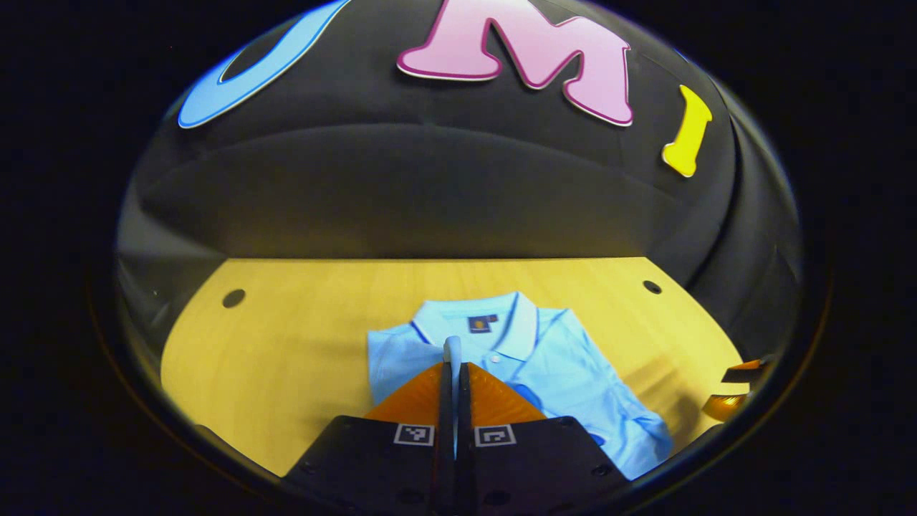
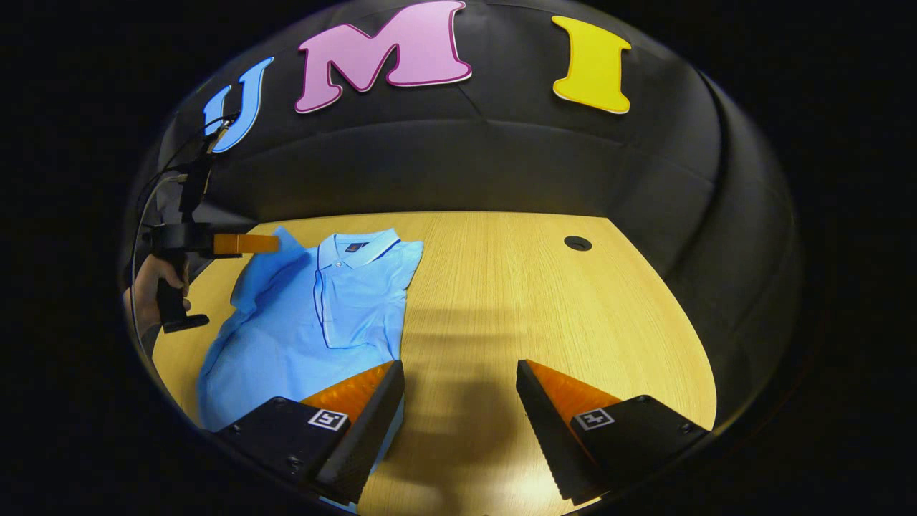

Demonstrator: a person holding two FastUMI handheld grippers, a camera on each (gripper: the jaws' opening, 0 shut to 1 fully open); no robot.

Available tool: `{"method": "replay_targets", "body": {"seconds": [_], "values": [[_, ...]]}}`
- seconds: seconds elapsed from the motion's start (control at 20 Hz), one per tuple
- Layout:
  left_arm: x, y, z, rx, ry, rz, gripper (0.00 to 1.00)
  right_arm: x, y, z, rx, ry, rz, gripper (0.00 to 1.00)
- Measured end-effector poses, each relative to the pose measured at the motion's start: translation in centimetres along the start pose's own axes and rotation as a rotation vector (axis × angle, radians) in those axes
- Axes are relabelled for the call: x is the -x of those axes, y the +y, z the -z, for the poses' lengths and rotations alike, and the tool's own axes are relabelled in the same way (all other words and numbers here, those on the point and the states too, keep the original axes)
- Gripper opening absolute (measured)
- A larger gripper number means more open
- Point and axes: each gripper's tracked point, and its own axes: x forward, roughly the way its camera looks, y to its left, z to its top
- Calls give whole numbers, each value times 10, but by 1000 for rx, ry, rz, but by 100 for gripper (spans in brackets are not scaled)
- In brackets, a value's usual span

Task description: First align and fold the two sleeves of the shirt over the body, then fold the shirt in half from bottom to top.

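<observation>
A light blue polo shirt lies collar-up on the wooden table. My left gripper is shut on a strip of the shirt's sleeve, holding it above the body near the collar. In the right gripper view a hand holds that left gripper at the shirt's left shoulder, with the sleeve lifted. The shirt's other side has a straight folded edge. My right gripper stands open over bare table, to the right of the shirt's lower part, nothing between its fingers.
The table has round holes near its far corners. The black booth wall rises behind it. Bare wood stretches to the right of the shirt. The right gripper appears at the left gripper view's right edge.
</observation>
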Motion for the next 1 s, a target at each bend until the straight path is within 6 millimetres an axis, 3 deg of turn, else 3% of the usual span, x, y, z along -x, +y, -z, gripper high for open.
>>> {"method": "replay_targets", "body": {"seconds": [0.1,0.15,0.25,0.4,0.6,0.75,1.0], "values": [[-3,-22,10,24,9,47,10,3,3,2,2,-8,-5,98],[1,-28,14,25,14,69,29,3,6,4,1,-9,-7,98],[12,-35,24,15,10,93,57,10,12,13,-8,-3,-14,98],[47,-31,36,-15,-15,86,98,23,27,26,-27,4,-28,98],[121,-11,59,-67,-49,18,97,54,50,40,-29,4,-45,98],[182,-3,89,-64,-50,-11,97,76,69,58,-43,21,-71,98],[255,7,158,-88,21,-48,97,113,93,99,-26,60,-101,98]]}}
